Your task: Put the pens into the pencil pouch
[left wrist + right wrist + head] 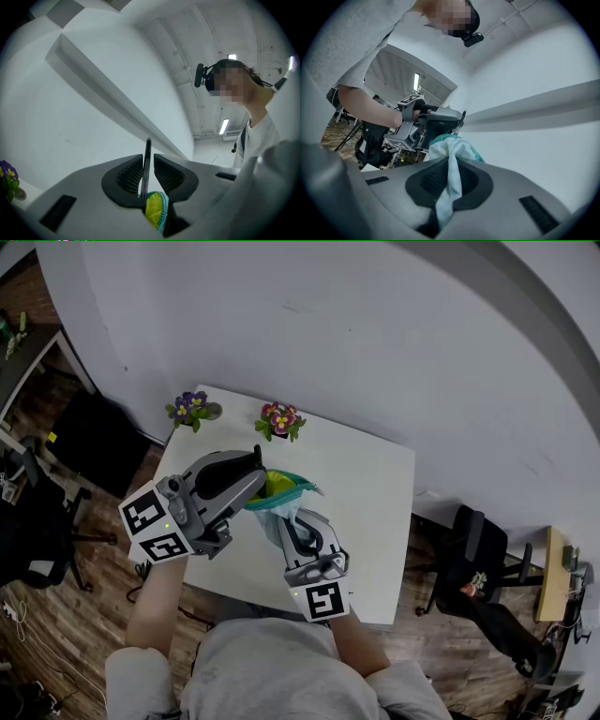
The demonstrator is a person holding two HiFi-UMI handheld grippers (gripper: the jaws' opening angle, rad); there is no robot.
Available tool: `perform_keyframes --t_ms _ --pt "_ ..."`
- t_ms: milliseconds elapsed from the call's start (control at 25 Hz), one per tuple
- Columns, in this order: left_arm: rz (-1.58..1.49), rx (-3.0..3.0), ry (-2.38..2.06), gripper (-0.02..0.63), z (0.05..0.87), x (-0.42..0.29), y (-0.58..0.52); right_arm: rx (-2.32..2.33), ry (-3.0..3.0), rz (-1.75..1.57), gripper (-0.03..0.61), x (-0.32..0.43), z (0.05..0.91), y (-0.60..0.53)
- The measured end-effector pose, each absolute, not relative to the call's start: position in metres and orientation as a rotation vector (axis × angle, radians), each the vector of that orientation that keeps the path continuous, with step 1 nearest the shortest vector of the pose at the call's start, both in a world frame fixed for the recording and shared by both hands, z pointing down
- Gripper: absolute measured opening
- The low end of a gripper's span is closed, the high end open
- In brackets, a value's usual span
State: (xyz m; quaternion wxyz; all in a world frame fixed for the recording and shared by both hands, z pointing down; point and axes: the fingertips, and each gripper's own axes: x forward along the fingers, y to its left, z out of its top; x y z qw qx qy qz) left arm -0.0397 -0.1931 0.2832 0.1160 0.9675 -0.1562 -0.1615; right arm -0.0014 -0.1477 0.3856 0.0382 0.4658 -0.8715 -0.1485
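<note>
The pencil pouch point(281, 487) is light blue with a teal rim and yellow lining, and it hangs in the air over the white table point(375, 484). My right gripper point(287, 518) is shut on a fold of the pouch's cloth point(451, 180), seen pinched between its pads point(433, 178) in the right gripper view. My left gripper point(257, 467) is shut on a thin dark pen point(146, 159) that stands upright between its jaws. The pouch's open mouth point(155, 211) sits just below the pen. In the right gripper view the left gripper point(425, 123) and the pen point(462, 117) are right behind the pouch.
Two small pots of purple and pink flowers point(192, 409) point(279, 420) stand at the table's far edge; one point(7, 180) shows in the left gripper view. A black office chair point(478, 563) is right of the table, a wall behind it.
</note>
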Motion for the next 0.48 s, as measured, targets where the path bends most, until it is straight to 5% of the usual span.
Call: perform_keyframes --t_ms 480 --pt "-0.475 2.859 -0.516 0.074 0.274 -0.046 -0.193 1.449 -2.693 -0.465 0.034 0.002 0.378 -0.145"
